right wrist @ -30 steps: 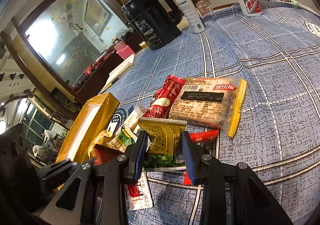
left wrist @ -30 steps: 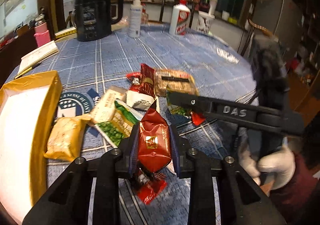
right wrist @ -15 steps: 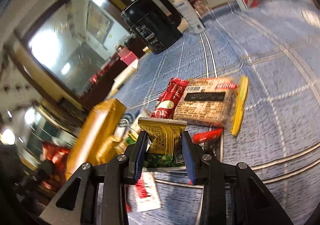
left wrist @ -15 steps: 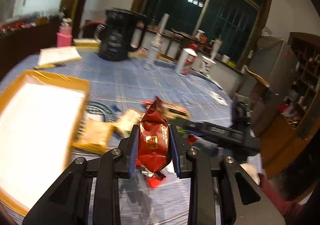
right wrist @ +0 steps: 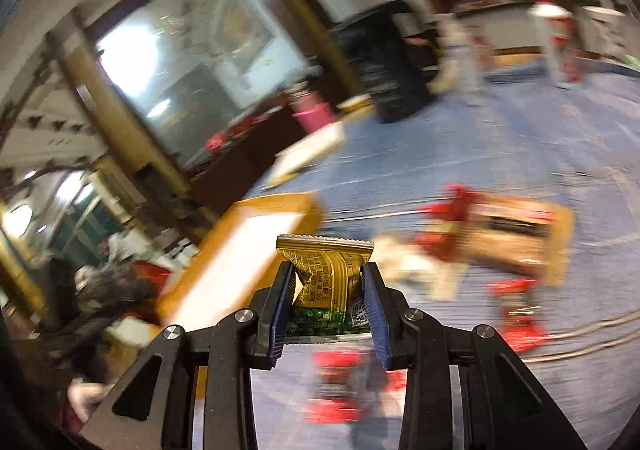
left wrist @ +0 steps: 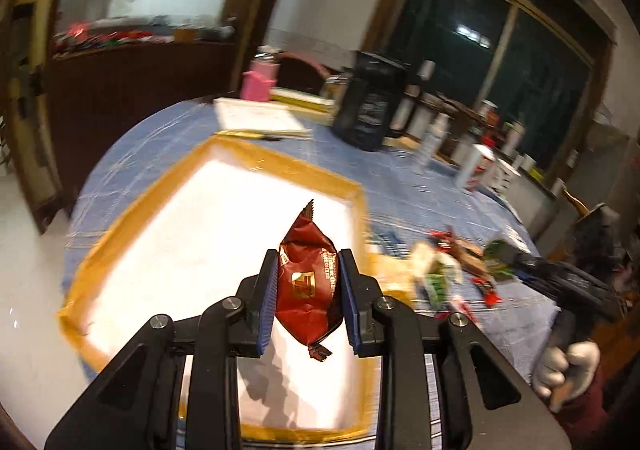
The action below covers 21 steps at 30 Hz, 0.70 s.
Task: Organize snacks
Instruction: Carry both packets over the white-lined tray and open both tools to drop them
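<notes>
My left gripper (left wrist: 308, 292) is shut on a dark red snack packet (left wrist: 307, 282) and holds it above the white inside of a yellow-rimmed tray (left wrist: 280, 166). My right gripper (right wrist: 327, 300) is shut on a gold and green snack packet (right wrist: 325, 276), lifted off the blue tablecloth. The tray shows to the left in the right wrist view (right wrist: 276, 206). The remaining snacks lie in a blurred pile right of the tray (left wrist: 452, 266); a large tan packet (right wrist: 516, 234) and red packets (right wrist: 516, 326) lie ahead and right of the right gripper.
A black kettle (left wrist: 372, 106), white bottles (left wrist: 432, 138), a pink container (left wrist: 258, 84) and a notebook (left wrist: 256, 118) stand at the far side of the round table. The right gripper and gloved hand show at the right in the left wrist view (left wrist: 568, 282).
My left gripper carried the red packet up and left from the pile to above the tray. My right gripper lifted the gold and green packet and is swinging left; its view is blurred.
</notes>
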{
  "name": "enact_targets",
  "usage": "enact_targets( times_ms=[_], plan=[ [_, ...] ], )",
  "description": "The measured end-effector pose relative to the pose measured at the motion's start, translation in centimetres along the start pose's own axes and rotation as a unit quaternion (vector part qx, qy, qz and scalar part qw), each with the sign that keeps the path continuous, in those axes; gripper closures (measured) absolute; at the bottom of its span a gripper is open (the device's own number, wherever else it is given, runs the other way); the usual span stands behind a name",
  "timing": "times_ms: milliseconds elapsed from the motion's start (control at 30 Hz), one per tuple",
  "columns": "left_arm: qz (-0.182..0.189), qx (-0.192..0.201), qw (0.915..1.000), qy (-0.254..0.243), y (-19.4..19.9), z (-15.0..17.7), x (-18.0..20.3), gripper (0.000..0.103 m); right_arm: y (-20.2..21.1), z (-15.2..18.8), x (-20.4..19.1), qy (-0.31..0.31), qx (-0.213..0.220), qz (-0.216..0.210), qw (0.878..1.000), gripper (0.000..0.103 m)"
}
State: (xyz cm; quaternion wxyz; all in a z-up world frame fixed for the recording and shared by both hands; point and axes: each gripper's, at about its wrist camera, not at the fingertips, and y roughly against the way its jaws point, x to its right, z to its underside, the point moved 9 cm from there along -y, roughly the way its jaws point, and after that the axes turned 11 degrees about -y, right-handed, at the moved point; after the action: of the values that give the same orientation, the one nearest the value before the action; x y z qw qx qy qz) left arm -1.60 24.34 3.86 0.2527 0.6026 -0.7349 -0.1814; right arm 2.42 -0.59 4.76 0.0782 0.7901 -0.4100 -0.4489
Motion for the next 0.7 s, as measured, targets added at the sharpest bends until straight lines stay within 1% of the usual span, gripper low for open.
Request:
enact_targets(
  times_ms=[67,100,167,267,333,400,467,567,633,700],
  plan=[
    [-0.013,-0.010,0.9998,0.012,-0.2,0.8,-1.6,0.077,-2.1,1.4,-3.2,0.017,-0.032,-0.023,0.999,0.068],
    [-0.020,-0.016,0.9995,0.016,-0.4,1.2,-2.4,0.077,-3.9,2.5,-5.3,0.028,-0.057,-0.033,0.997,0.068],
    [-0.036,-0.030,0.9985,0.028,-1.0,2.0,-3.9,0.077,-6.5,4.5,-8.1,0.039,-0.095,-0.050,0.993,0.068],
    [-0.043,-0.048,0.9965,0.053,-1.7,3.2,-5.7,0.076,-9.9,7.2,-11.1,0.081,-0.126,-0.040,0.988,0.068],
    [-0.050,-0.057,0.9942,0.076,-1.8,4.0,-6.9,0.076,-11.5,8.7,-12.4,0.103,-0.142,-0.034,0.984,0.068],
    [-0.047,-0.059,0.9927,0.094,-1.6,4.6,-7.6,0.073,-12.7,9.8,-12.9,0.122,-0.147,-0.019,0.981,0.068],
    [-0.042,-0.056,0.9919,0.106,-1.0,4.6,-7.8,0.073,-13.7,10.7,-13.0,0.140,-0.148,0.001,0.979,0.068],
    [-0.038,-0.041,0.9921,0.112,0.3,4.5,-8.0,0.073,-14.7,11.4,-12.6,0.150,-0.149,0.020,0.977,0.065],
    [-0.036,-0.029,0.9925,0.113,1.1,4.2,-7.8,0.071,-14.6,11.9,-12.7,0.151,-0.147,0.020,0.977,0.065],
    [-0.037,-0.017,0.9928,0.113,2.0,3.7,-7.4,0.064,-14.1,12.0,-12.7,0.150,-0.141,0.017,0.978,0.064]
  ],
)
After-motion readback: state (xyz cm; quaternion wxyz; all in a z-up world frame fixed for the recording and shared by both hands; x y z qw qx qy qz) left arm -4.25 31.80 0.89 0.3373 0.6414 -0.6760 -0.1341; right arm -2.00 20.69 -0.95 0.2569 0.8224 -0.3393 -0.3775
